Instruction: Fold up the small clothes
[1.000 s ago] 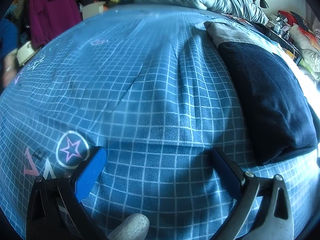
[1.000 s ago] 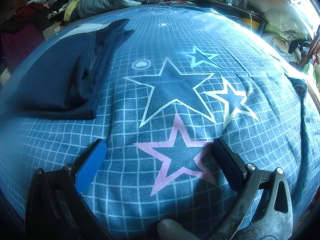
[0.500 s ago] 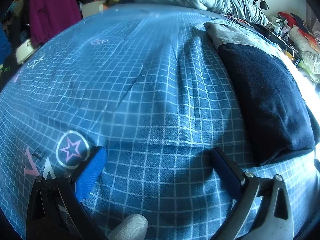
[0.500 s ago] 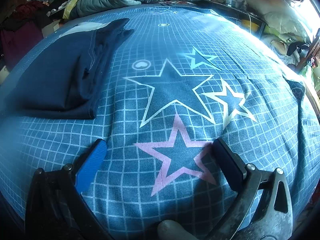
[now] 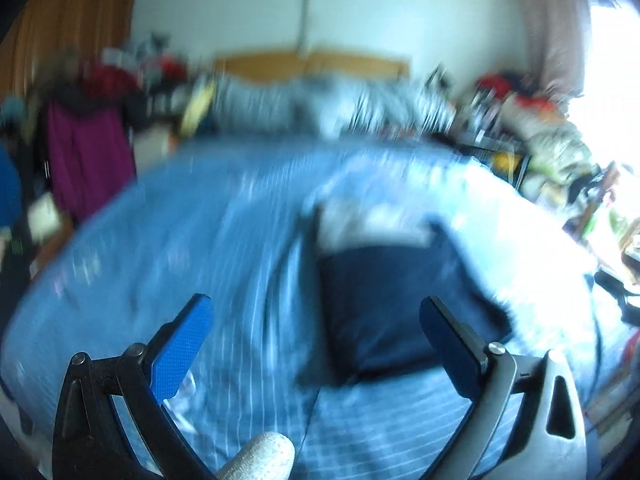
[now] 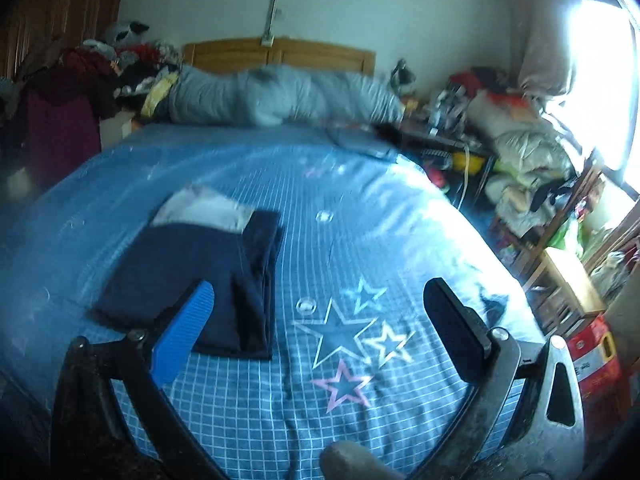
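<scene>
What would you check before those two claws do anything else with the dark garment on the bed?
1. Left claw open, holding nothing: ok.
2. Right claw open, holding nothing: ok.
3. Navy garment folded, lying flat on the bed: ok.
4. Grey piece under its far end also folded: cannot tell.
5. Left view sharp enough to aim by: not ok, it is blurred.
6. More clothes on the bed to fold: cannot tell.
</scene>
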Demonstrator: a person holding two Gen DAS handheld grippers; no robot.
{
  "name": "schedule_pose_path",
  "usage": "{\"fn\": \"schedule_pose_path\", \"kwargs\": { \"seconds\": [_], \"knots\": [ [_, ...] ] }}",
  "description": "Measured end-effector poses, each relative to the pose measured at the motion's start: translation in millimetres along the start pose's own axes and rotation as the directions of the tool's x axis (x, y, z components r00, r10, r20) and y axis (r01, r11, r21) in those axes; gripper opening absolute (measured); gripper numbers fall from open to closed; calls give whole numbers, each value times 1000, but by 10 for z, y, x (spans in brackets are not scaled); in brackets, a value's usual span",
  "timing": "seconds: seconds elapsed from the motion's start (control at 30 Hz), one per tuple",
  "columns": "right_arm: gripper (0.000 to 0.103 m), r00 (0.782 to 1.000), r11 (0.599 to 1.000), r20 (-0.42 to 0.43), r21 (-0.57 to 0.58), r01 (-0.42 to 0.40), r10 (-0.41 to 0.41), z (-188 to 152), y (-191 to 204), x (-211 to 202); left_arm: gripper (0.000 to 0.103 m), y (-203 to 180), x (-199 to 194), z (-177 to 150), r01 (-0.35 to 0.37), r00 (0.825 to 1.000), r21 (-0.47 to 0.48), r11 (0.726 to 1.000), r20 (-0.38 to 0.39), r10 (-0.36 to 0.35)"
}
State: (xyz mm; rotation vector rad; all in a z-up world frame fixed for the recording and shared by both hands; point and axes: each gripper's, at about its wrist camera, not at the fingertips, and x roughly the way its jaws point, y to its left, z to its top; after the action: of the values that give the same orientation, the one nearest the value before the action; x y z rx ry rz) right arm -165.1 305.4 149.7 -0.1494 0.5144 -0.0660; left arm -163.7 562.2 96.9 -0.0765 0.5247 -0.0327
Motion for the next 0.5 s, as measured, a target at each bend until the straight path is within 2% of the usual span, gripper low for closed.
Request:
{"fn": "schedule_pose_path", "kwargs": {
  "seconds": [0.03,0.07,0.1,0.17,0.5],
  "knots": [
    [103,1000,1000,29,14,-6,6,78,-5,-149,103,-58,-154,93,9,999,7,1000,45,-9],
    [103,998,998,38,38,-53,51,136,-18,-236,103,-127,-330,180,29,994,10,1000,101,-30],
    [103,994,993,18,53,-106,105,162,-11,-248,103,-169,-426,219,55,991,12,998,124,-56],
    [103,981,980,-50,69,-184,188,185,45,-153,103,-231,-490,292,94,991,11,996,96,-95],
    [103,969,973,-101,72,-220,227,39,230,-111,103,-241,-798,241,100,991,-24,995,91,-97]
  ]
}}
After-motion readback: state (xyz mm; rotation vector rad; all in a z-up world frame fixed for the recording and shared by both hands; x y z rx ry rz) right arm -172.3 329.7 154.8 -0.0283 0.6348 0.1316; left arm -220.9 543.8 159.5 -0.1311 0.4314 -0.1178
